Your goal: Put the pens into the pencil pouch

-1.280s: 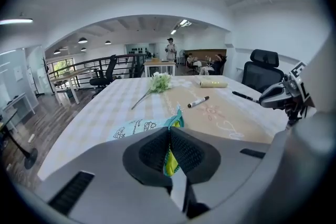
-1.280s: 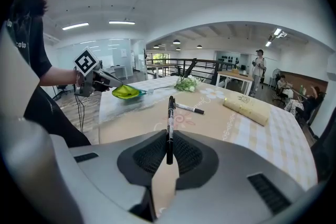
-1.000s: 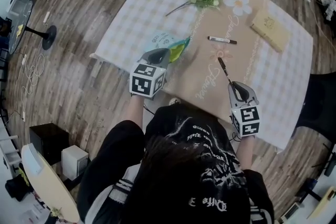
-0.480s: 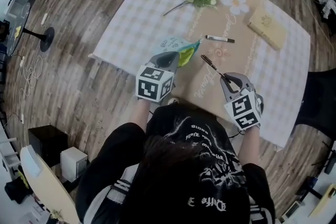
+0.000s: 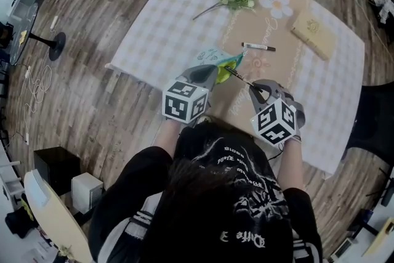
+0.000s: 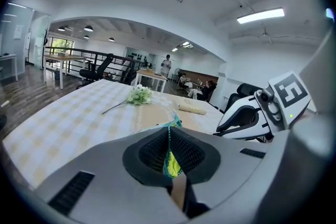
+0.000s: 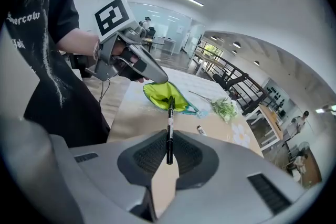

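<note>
Right gripper view is showing the right gripper [image 7: 169, 140] pinching a black pen [image 7: 169, 122] near its rear end, jaws drawn narrow on the barrel, while most of the pen is sticking out ahead of the fingertips. Its far tip is reaching the open mouth of the pencil pouch [image 7: 159, 96], where lime lining is showing; whether it is touching, I cannot tell. The left gripper [image 6: 169, 140] is clamping the pouch's near edge, jaws closed on the fabric. A second pen [image 5: 259, 47] is lying on the table [image 5: 161, 21] beyond the pouch, well apart from both grippers.
</note>
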### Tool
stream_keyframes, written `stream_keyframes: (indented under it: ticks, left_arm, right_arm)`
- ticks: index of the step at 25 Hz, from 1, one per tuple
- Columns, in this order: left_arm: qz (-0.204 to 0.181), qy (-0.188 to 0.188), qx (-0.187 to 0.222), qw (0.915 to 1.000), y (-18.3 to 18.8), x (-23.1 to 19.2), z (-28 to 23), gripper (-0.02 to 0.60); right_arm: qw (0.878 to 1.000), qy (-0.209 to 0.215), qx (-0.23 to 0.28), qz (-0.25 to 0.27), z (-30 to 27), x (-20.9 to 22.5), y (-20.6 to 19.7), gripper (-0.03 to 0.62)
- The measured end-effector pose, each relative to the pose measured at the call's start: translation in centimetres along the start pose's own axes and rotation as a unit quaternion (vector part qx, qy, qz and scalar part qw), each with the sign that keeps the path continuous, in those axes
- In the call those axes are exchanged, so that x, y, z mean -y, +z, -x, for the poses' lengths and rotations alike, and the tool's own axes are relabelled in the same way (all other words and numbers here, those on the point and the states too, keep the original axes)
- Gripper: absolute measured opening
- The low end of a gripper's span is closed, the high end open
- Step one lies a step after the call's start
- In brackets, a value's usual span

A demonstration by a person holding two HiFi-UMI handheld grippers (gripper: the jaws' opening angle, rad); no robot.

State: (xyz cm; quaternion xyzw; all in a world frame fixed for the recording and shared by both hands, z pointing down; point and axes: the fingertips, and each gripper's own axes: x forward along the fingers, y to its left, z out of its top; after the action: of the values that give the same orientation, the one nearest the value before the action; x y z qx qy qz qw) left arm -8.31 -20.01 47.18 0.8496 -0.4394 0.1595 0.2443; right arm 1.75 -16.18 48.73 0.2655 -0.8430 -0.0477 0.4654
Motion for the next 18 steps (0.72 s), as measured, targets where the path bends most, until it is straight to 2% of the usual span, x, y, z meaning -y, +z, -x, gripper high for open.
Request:
stream_keyframes:
  ticks: [6,18]
  left_arm:
    - [-0.006,-0.015,-0.002,0.9999,-0.5,1.3,-0.4,0.029]
    - [-0.009,-0.084,-0.008,0.9964,-0.9,5.2,-2.0,0.028]
  right_arm:
    - [0.999,-0.006,-0.035,0.041,-1.0,-0.1,-0.5,0.046]
    - [0.998,0.015,-0.038,0.038,-2.7,-0.6,0.3,0.047]
